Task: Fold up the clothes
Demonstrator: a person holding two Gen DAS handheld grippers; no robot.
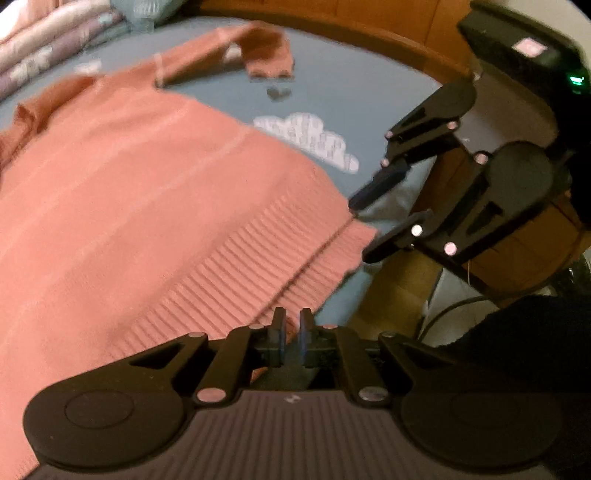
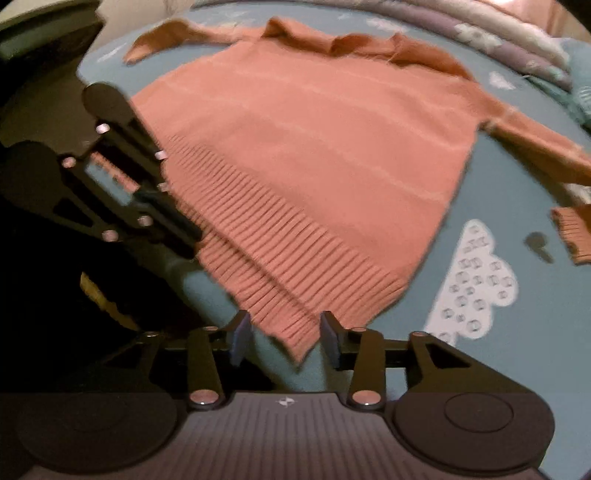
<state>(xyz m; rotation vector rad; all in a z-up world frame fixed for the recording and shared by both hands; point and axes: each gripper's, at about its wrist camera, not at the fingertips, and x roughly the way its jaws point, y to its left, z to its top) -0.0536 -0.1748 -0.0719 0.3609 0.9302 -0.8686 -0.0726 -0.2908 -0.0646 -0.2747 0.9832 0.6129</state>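
1. Sweater (image 1: 147,192), salmon-pink knit with a ribbed hem, lies spread flat on a blue bedsheet (image 1: 332,92); in the left wrist view it fills the left and centre of the frame, its hem running down toward the bottom centre.
2. Left gripper (image 1: 291,334) sits at the bottom centre of that view, its jaws nearly closed with only a thin slit between the blue pads; the hem edge lies just beyond the tips, and whether any fabric is pinched cannot be told.
3. One sleeve (image 1: 258,48) bends across the sheet at the upper centre, and a white cloud print (image 1: 310,142) shows right of the sweater body.
4. Right gripper (image 1: 364,230) enters from the right of the left wrist view, jaws parted, around the hem corner (image 1: 354,236).
5. In the right wrist view, the left gripper (image 2: 177,221) stands at the left edge, against the sweater's (image 2: 314,147) ribbed hem.
6. Right gripper (image 2: 284,339) at the bottom centre stands open wide; the hem corner (image 2: 295,343) hangs between the pads, touching neither.
7. Folded bedding (image 2: 480,33) lies stacked at the upper right.
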